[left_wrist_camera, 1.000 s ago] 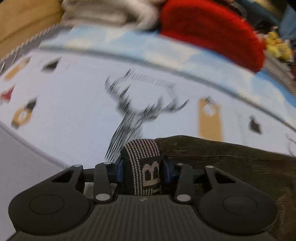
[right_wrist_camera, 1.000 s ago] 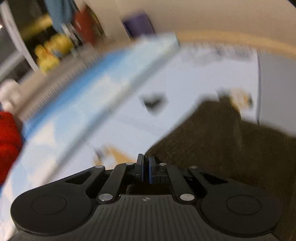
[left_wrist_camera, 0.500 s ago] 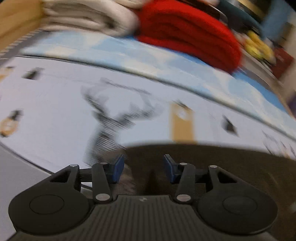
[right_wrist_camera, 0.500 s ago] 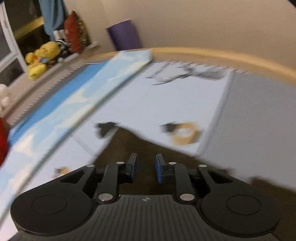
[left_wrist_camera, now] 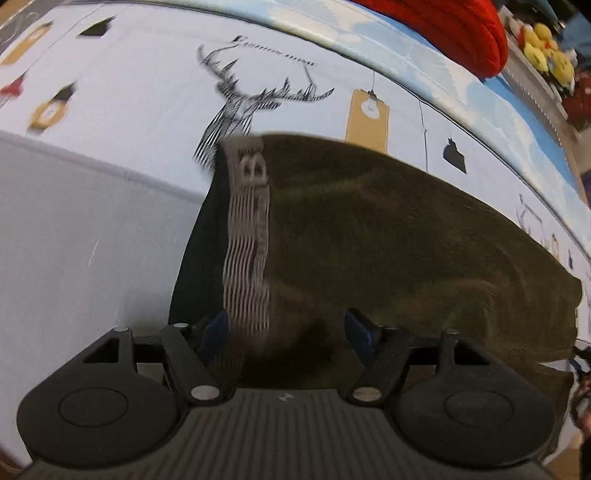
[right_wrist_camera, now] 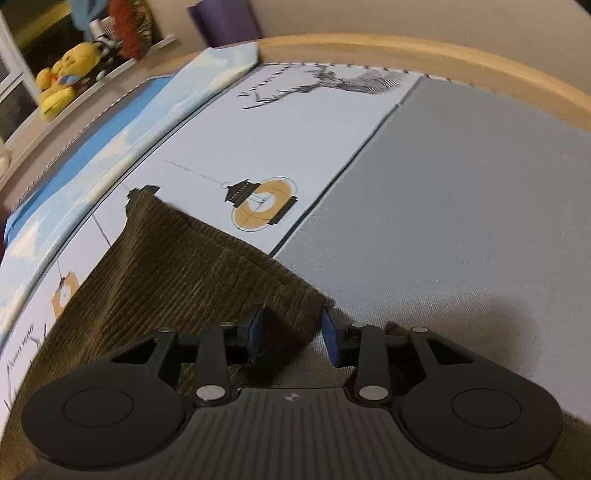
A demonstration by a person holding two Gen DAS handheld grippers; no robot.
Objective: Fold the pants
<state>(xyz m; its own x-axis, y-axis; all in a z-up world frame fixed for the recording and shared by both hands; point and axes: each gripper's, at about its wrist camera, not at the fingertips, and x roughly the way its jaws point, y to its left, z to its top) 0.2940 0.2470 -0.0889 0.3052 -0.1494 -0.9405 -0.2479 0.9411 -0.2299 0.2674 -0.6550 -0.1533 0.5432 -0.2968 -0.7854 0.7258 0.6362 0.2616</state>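
Note:
Dark olive corduroy pants (left_wrist_camera: 388, 236) lie flat on the printed mat, with a striped waistband (left_wrist_camera: 247, 236) marked with a letter B along their left end. My left gripper (left_wrist_camera: 286, 328) is open just above the waistband end, holding nothing. In the right wrist view the pants (right_wrist_camera: 177, 266) reach to the lower left, and one cloth corner lies between the open jaws of my right gripper (right_wrist_camera: 291, 334), which is not closed on it.
The mat (left_wrist_camera: 147, 81) carries deer, lantern and tag prints, with a grey panel (right_wrist_camera: 461, 192) beside it. A red folded blanket (left_wrist_camera: 443, 22) and yellow plush toys (left_wrist_camera: 546, 51) lie beyond it. A wooden rim (right_wrist_camera: 443, 51) and a purple cylinder (right_wrist_camera: 221, 18) stand at the far side.
Both grippers went from shut on the pants to open. The left let go of the waistband, the right let go of the cloth. The pants now lie flat, and both grippers have pulled back.

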